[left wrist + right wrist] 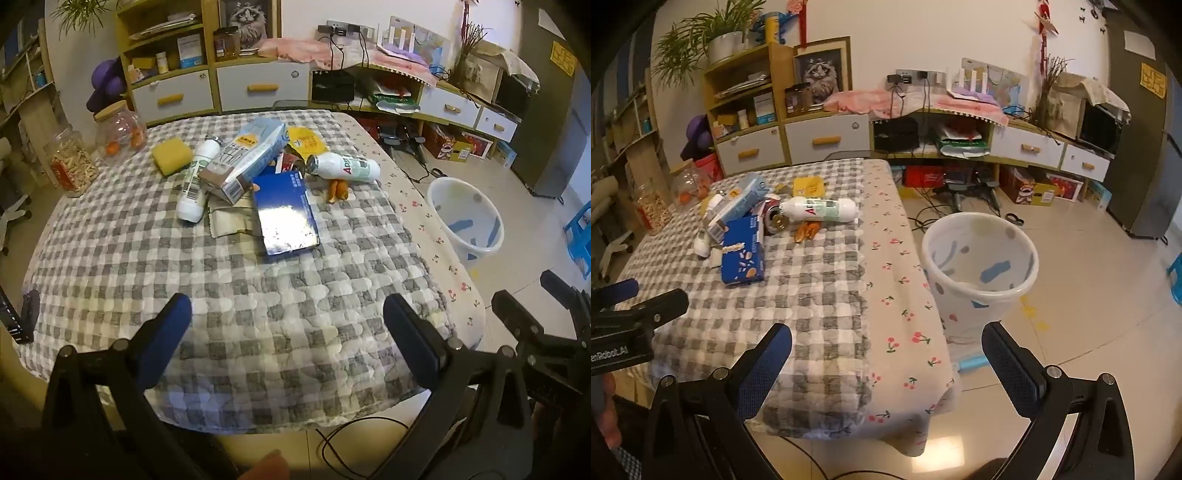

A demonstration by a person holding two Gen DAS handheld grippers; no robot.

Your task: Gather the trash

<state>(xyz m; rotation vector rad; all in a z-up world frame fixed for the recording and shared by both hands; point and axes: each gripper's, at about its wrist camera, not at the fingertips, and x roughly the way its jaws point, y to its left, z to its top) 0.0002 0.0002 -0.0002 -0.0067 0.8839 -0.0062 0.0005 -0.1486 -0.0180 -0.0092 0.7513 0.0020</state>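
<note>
Trash lies in a pile on the checked tablecloth (229,295): a blue snack box (284,214), a pale blue carton (247,158), two white bottles (195,177) (347,168), a yellow wrapper (306,140), a flattened paper packet (229,221) and orange peel (338,190). My left gripper (288,325) is open over the near table edge, well short of the pile. My right gripper (886,350) is open too, above the table's right corner, with nothing between its fingers. The white spotted bin (979,269) stands on the floor right of the table; the blue box (744,254) and one bottle (820,210) show there as well.
A yellow sponge (171,155) and two glass jars (120,129) (72,162) sit at the table's far left. Shelves and drawers (236,81) line the back wall. Cables run over the floor (923,218). A blue stool (580,240) stands at far right.
</note>
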